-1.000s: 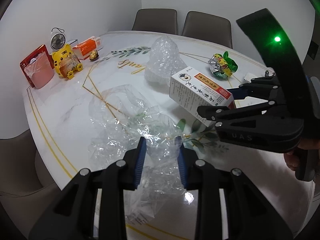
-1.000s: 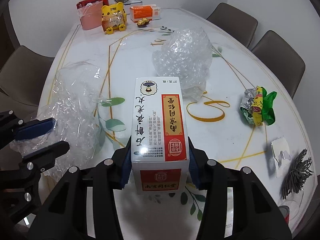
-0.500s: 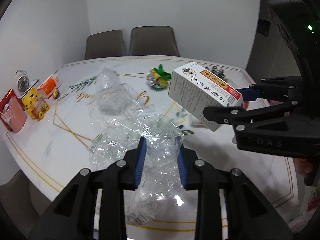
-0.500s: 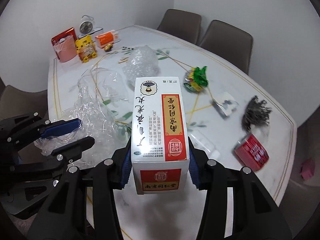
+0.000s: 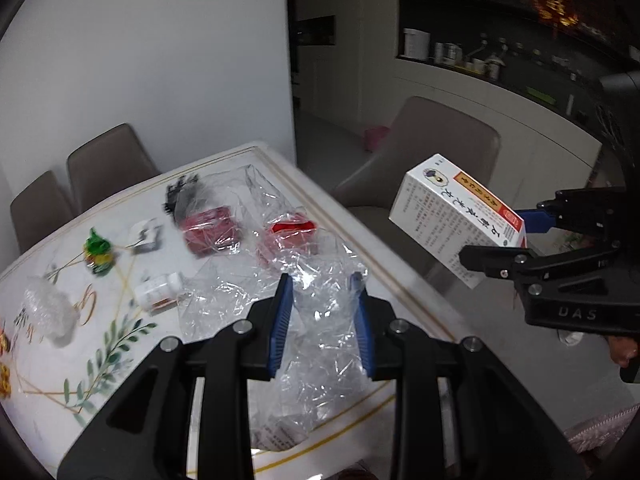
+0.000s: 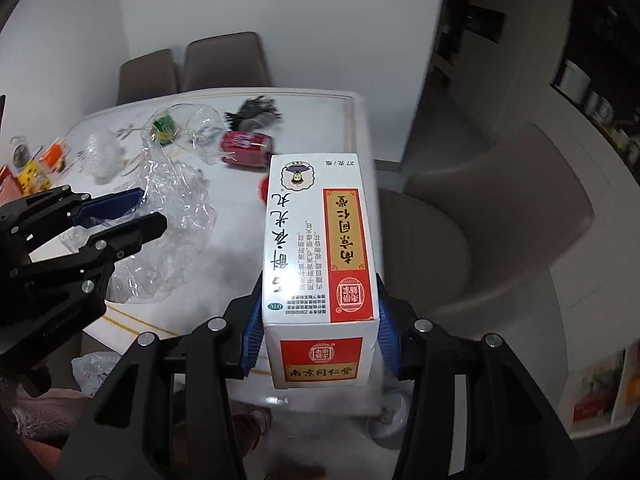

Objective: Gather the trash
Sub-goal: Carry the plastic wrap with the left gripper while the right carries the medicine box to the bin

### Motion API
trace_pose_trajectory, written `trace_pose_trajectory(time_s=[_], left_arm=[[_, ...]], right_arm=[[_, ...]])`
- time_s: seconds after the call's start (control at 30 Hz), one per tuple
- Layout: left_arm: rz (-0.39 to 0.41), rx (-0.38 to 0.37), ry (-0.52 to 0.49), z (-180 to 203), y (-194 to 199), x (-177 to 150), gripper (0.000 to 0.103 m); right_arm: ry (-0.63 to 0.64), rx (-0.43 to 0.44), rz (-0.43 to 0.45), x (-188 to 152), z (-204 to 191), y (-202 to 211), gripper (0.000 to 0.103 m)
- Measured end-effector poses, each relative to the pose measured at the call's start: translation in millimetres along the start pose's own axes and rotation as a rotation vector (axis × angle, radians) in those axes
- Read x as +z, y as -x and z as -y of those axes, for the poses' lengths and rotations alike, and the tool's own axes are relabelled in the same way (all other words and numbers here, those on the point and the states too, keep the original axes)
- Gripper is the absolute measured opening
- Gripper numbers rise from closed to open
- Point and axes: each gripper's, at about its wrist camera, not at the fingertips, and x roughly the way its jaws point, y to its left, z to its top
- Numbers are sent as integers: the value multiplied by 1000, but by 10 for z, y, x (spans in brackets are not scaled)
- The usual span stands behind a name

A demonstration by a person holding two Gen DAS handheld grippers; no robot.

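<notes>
Our left tongs [image 5: 322,316] pinching crumpled clear plastic wrap [image 5: 316,344] that trails over the counter [image 5: 120,292] edge, our right tongs [image 6: 318,344] clamped narrowly on a white medicine box [image 6: 318,248] held in air past the counter's corner, red can [image 6: 246,148] farther off.

Your left tool [image 5: 322,316] is clamped on a crumpled clear plastic sheet [image 5: 316,304] that drapes over the near edge of the desk [image 5: 120,344]. Your right tool [image 5: 524,236] holds a white medicine box [image 5: 452,220] tilted, off the desk's edge and in front of a chair [image 5: 436,140]. On the desk lie a red can [image 5: 210,230], a small white bottle [image 5: 158,290], a green wrapper [image 5: 96,250] and bubble wrap [image 5: 50,312].
</notes>
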Motion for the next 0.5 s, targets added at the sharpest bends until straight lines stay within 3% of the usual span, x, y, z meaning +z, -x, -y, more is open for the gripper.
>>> trace_pose_trajectory(time_s=[0.23,0.5], left_arm=[[-10,-202,-159,1461,22,-99,29],[-85,-394,-289,2514,-153,-395,30]], right_arm=[[-201,-154,-19,-1043,973,748,46],[-382,-266,-71,-2068,1647,1190,46]])
